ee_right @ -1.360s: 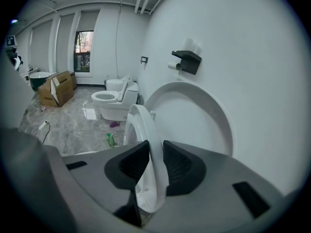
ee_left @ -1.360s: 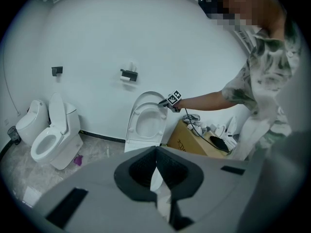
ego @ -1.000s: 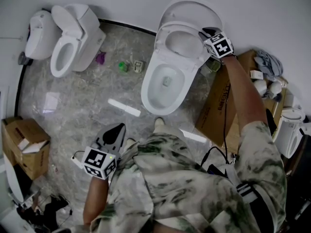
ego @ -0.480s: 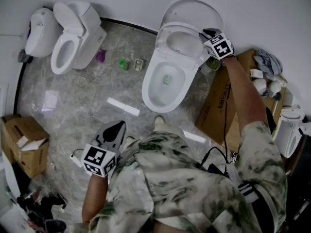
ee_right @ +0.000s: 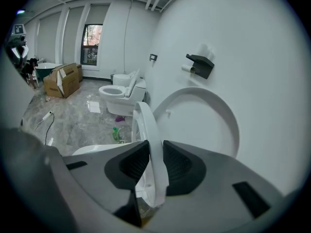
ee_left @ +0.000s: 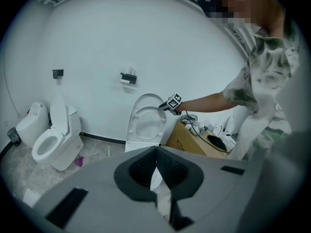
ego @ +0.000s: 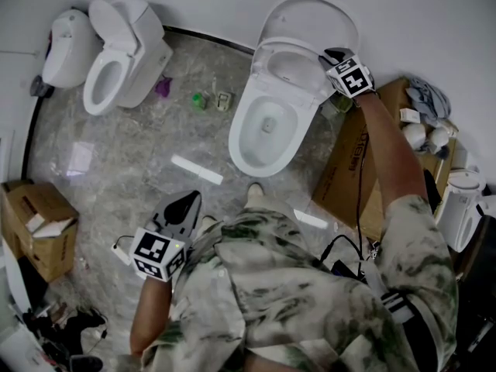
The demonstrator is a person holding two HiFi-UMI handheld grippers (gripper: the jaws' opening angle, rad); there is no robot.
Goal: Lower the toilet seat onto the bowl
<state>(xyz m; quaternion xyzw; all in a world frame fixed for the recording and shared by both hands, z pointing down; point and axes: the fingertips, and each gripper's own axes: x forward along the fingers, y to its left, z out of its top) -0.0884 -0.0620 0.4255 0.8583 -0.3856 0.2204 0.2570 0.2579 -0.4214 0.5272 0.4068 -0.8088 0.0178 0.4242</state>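
The white toilet's seat (ego: 262, 62) stands partly raised over the bowl (ego: 240, 142), a little off the upright lid (ego: 310, 14) that leans on the wall. My right gripper (ego: 335, 59) is shut on the seat's right edge. In the right gripper view the seat rim (ee_right: 148, 130) runs between the two pads of my right gripper (ee_right: 151, 154), with the lid (ee_right: 209, 115) behind it. My left gripper (ego: 186, 204) hangs low by the person's left side, shut and holding nothing. From the left gripper view, my left gripper (ee_left: 156, 154) faces the seat (ee_left: 133, 125).
A second toilet (ego: 116, 53) and a small white fixture (ego: 66, 49) stand at the far left wall. Small green and purple items (ego: 199, 101) lie on the marble floor. Cardboard boxes sit at the left (ego: 35, 223) and right (ego: 349, 169) of the toilet.
Almost nothing differs: the head view has drifted slightly, and my right gripper keeps its hold on the seat at the same height.
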